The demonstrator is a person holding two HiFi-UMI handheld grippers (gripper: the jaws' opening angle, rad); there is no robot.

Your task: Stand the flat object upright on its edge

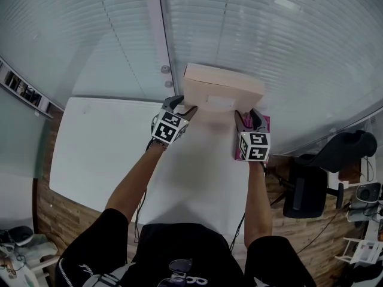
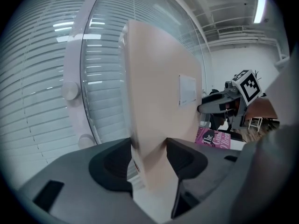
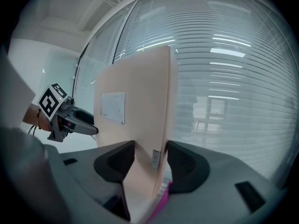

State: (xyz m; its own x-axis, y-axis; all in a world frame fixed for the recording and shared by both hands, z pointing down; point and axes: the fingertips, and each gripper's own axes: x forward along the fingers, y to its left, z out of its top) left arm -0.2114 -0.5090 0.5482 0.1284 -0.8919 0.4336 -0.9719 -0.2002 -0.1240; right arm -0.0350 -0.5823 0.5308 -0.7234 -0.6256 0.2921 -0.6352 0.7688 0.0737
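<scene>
A flat tan cardboard box with a white label stands on its long edge at the far side of the white table, close to the window blinds. My left gripper is shut on its lower left end. In the left gripper view the box fills the gap of that gripper, both pads against it. My right gripper is shut on the lower right end. In the right gripper view the box sits between that gripper's pads. A pink book lies beneath the right gripper.
Window blinds and a white frame post stand right behind the box. A dark office chair sits off the table's right edge, over a wooden floor. The pink book lies at the table's far right corner.
</scene>
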